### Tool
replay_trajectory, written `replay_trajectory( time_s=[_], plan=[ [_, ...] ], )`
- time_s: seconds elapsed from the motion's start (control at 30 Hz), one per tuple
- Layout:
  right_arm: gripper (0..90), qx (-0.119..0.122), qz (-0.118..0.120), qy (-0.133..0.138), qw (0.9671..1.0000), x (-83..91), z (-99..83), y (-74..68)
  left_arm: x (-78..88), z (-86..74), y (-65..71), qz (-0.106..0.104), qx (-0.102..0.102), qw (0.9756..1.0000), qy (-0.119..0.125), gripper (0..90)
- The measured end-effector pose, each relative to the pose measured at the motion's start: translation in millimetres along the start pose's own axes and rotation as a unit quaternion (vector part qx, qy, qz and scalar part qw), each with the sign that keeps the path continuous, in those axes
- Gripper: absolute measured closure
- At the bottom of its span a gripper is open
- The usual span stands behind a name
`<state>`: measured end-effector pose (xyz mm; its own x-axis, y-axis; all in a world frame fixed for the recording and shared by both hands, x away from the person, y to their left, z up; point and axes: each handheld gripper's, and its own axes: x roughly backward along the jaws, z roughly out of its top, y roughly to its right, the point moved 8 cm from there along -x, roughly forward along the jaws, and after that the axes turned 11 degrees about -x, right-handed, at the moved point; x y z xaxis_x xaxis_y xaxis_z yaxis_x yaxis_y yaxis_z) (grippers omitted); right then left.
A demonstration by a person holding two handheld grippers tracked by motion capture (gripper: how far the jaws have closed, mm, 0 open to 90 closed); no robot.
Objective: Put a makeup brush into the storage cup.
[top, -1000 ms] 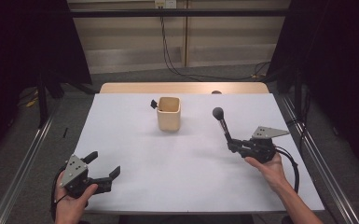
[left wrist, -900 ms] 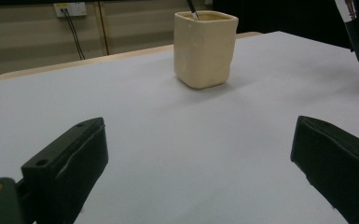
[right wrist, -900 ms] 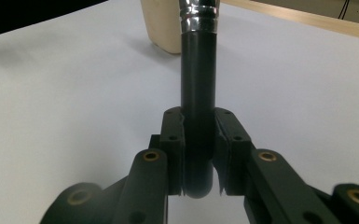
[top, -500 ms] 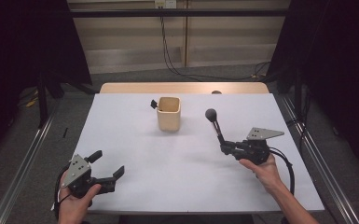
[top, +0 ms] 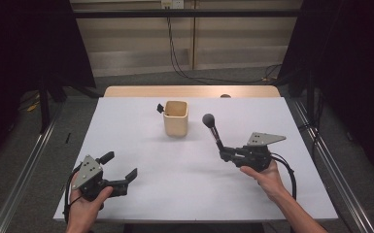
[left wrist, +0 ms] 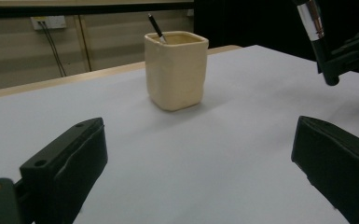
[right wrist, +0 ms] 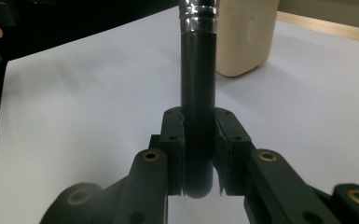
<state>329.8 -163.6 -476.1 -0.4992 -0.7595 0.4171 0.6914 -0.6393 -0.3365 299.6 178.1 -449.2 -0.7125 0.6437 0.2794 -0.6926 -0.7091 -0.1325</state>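
White-topped table (top: pixel 141 194), cream square cup (top: pixel 176 119) standing on it

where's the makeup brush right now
In the high view the makeup brush is right of centre, clamped by its handle in the right gripper, its head raised just right of the cream cup and not yet in it.
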Motion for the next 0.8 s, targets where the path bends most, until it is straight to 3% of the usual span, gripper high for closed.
replay_trajectory(
  time_s=[0.27,0.4,0.5,0.8],
  plan=[
    [75.9,0.004,0.008,0.001,1.0,-6.9,5.0,-7.6,-19.1,11.3,15.6,-0.027,-0.023,0.9994,0.005,3.4],
    [75.9,0.005,0.012,0.002,0.9999,-10.2,7.9,-11.8,-29.2,15.5,22.9,-0.046,-0.023,0.9987,0.008,3.4],
    [75.9,0.011,0.017,0.002,0.9998,-11.9,9.9,-15.7,-33.2,16.8,23.7,-0.043,-0.021,0.9988,0.008,3.4],
    [75.9,0.016,0.022,-0.001,0.9996,-24.5,15.2,-23.8,-45.0,23.4,33.4,-0.063,-0.033,0.9975,0.005,3.3]
  ],
)
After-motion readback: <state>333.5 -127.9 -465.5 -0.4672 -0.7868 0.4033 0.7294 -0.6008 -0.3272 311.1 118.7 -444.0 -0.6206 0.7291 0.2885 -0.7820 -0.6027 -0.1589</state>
